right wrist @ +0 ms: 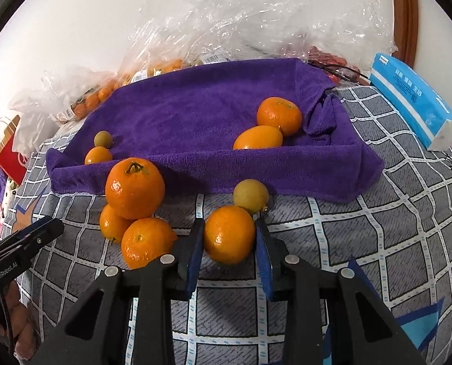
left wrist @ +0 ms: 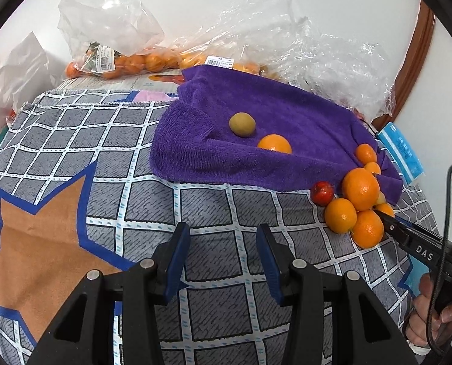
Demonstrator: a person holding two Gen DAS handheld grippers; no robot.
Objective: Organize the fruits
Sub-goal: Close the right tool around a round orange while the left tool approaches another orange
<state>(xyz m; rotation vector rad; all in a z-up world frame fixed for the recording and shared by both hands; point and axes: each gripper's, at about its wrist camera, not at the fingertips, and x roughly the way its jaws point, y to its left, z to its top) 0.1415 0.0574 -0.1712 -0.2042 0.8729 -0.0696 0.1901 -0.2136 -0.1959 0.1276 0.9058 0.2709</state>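
A purple towel point(right wrist: 195, 115) lies on the checked cloth and holds a green-yellow fruit point(left wrist: 242, 124), an orange point(left wrist: 274, 144), a tangerine point(right wrist: 279, 115) and an oval kumquat point(right wrist: 258, 137). My right gripper point(right wrist: 229, 234) has its fingers around an orange point(right wrist: 229, 233) on the cloth in front of the towel, touching on both sides. A pale green fruit point(right wrist: 251, 195) sits just behind it. A pile of oranges point(right wrist: 134, 191) lies to its left, also in the left wrist view point(left wrist: 359, 188), beside a red fruit point(left wrist: 321, 192). My left gripper point(left wrist: 223, 237) is open and empty over the cloth.
Clear plastic bags of oranges point(left wrist: 119, 57) lie behind the towel against the wall. A blue tissue pack point(right wrist: 414, 100) lies at the right. A red paper bag point(right wrist: 11, 155) stands at the far left. The checked cloth point(left wrist: 74, 140) spreads left of the towel.
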